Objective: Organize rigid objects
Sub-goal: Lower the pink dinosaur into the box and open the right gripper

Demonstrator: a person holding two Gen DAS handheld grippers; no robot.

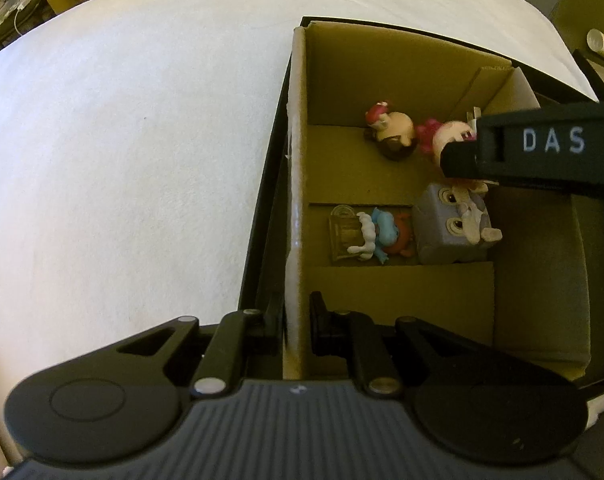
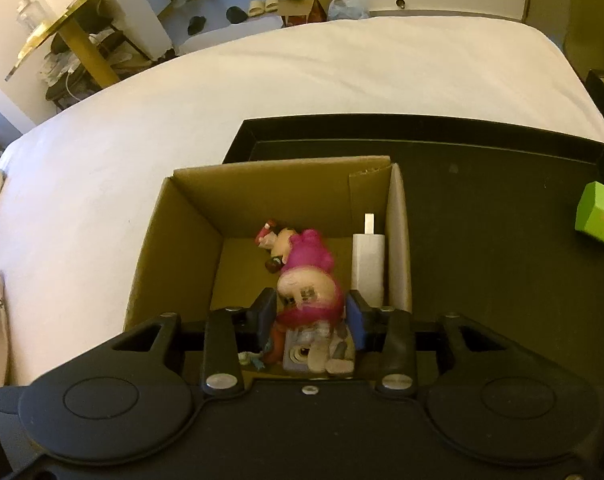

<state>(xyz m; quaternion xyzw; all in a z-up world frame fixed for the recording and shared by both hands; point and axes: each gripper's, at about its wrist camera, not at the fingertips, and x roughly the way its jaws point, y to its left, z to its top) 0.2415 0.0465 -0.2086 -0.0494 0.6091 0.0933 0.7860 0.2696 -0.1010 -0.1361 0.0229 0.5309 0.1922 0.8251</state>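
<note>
With four figurines already in the cardboard box (image 2: 189,216), the right tool (image 2: 308,314) stands parted around the pink figurine (image 2: 308,276), the left tool (image 1: 295,320) pinches the box wall, and a green block (image 2: 600,216) waits at three o'clock.

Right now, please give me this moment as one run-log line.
left tongs: shut on cardboard box wall | right tongs: around pink figurine inside box, grip unclear

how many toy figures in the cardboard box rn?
4: red-bow doll far end, pink doll between the right claw's fingers, blue figure and grey block figure nearer. More may be hidden.
</note>
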